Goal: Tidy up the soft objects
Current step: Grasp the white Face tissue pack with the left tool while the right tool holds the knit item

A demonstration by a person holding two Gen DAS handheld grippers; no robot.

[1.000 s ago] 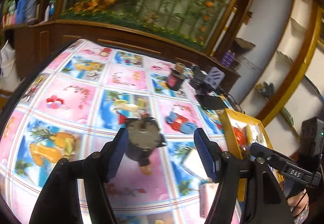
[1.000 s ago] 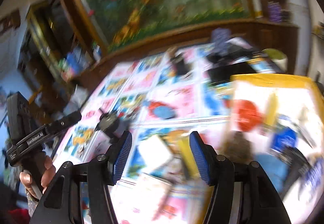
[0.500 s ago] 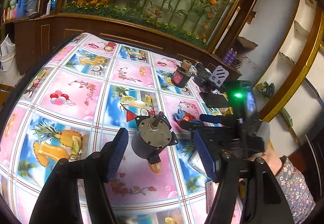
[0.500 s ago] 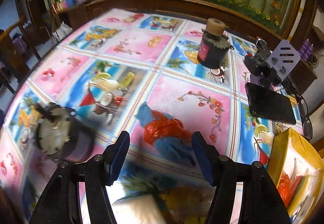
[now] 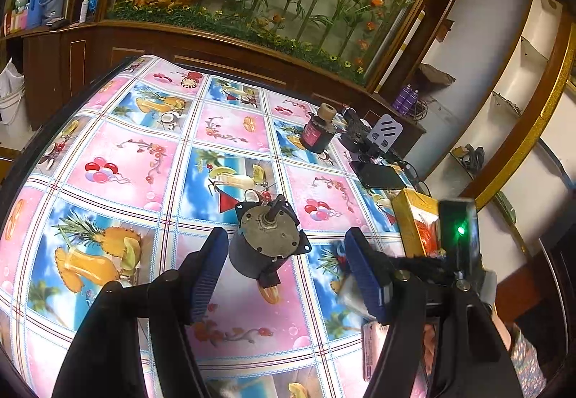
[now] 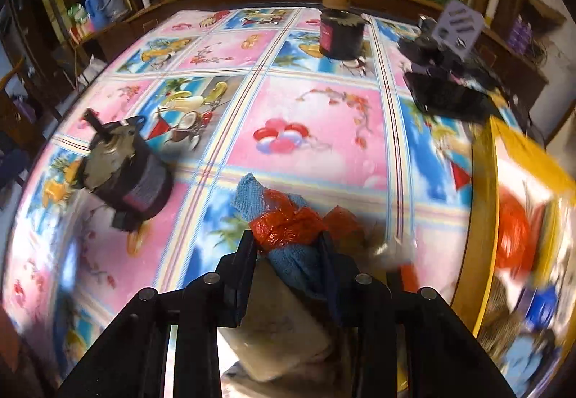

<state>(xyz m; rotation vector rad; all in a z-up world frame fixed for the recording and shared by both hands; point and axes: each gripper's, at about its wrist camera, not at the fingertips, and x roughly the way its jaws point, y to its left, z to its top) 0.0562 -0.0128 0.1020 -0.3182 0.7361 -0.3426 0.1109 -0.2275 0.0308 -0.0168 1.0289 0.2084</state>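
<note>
The blue cloth [image 6: 288,263] is soft and fuzzy like a towel, and a crinkly red plastic bag [image 6: 288,227] is wrapped around its middle. The right gripper [image 6: 288,250] has its two black fingers pulled in close and pinches the cloth bundle between them. The bundle sits low over the tablecloth [image 6: 316,110], near the front of the table. Its long way runs away from the gripper, and its far blue tip points toward the middle of the table.

The tablecloth is smooth and shiny, with pink and blue squares of fruit and balloons. A yellow box [image 6: 482,218] with thin flat walls stands just to the right of the bundle, and red and blue things lie blurred inside it. A round grey motor [image 6: 122,175] lies tilted on its side to the left. The middle of the table holds only a dark jar [image 6: 340,29] far back.

The left gripper [image 5: 288,272] is spread wide and holds nothing. Its ridged blue pads [image 5: 208,272] stand on either side of the motor [image 5: 268,241], not touching it.
</note>
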